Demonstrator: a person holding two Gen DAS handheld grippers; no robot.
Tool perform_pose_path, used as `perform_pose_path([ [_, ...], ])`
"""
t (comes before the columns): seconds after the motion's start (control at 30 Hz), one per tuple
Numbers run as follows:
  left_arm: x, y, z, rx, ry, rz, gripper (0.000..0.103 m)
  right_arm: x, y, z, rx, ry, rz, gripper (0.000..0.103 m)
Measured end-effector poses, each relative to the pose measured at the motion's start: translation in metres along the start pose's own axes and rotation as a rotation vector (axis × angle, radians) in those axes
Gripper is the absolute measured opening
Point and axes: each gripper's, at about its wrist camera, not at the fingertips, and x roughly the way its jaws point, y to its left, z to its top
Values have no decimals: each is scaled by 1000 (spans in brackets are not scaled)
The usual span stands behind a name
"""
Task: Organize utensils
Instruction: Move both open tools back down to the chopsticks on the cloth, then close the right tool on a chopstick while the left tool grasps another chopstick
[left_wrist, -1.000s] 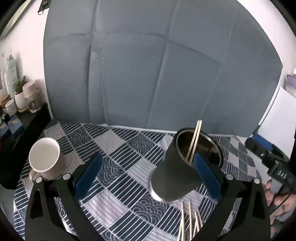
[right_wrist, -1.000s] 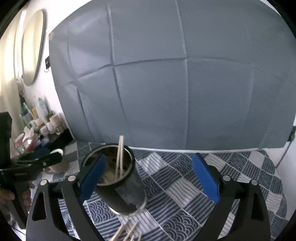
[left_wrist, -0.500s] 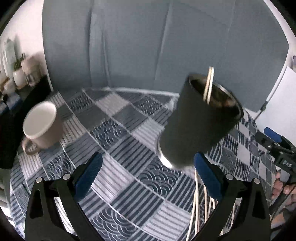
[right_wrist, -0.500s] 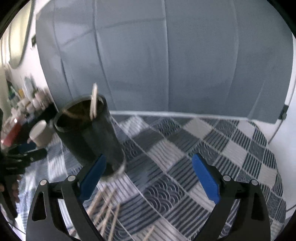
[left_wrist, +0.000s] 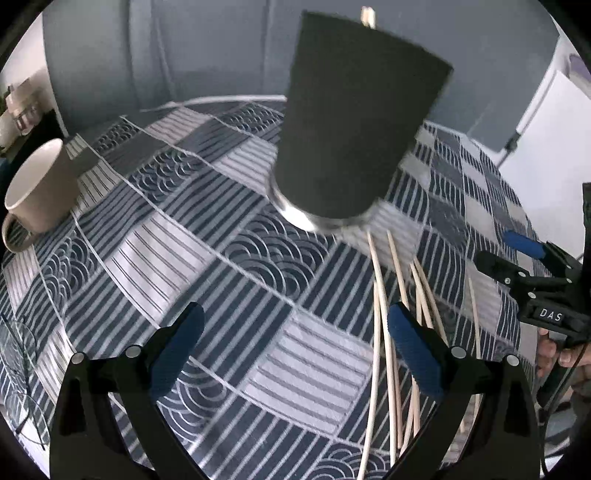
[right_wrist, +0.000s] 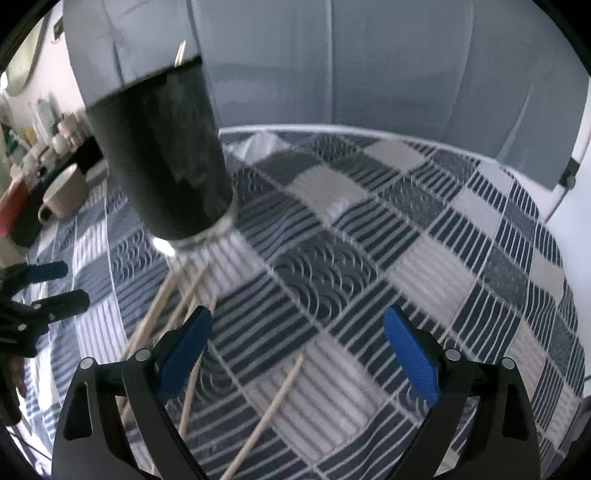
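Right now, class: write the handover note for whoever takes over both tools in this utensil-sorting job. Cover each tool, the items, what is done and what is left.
Left tool: open, holding nothing, low over the patterned tablecloth.
Right tool: open, holding nothing.
Black cup: on the cloth ahead of both tools, with chopstick tips poking above its rim.
Loose chopsticks: spread on the cloth in front of the cup; one lies apart near the right tool.
White mug: far left, untouched.
Done: some sticks are in the cup.
Left: pick up the loose ones and put them in the cup.
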Motion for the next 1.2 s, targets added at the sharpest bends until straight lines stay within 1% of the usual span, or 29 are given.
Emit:
perform_pose_path([
  [0.2,8,-13,-19,29,49,-27,97,5,4,-22,-9,54,2,90],
  [0.43,15,-22,-34,60,82,-25,97,7,8,-35,-16,86,-1,90],
  [0.57,19,-21,-40,72,100,-6,97,9,8,-41,-20,104,-6,90],
  [0.67,19,-23,-44,99,94,16,97,11,8,-45,-18,118,-10,90],
  [0.8,23,-32,-50,191,94,83,98,14,10,-50,-32,134,-29,90],
  [0.83,22,-32,-51,201,81,85,98,14,11,-51,-36,136,-31,90],
  [0.87,22,-29,-51,186,80,81,98,14,12,-51,-39,138,-31,90],
  [1.2,23,-22,-49,198,95,89,98,15,9,-52,11,177,-36,90],
])
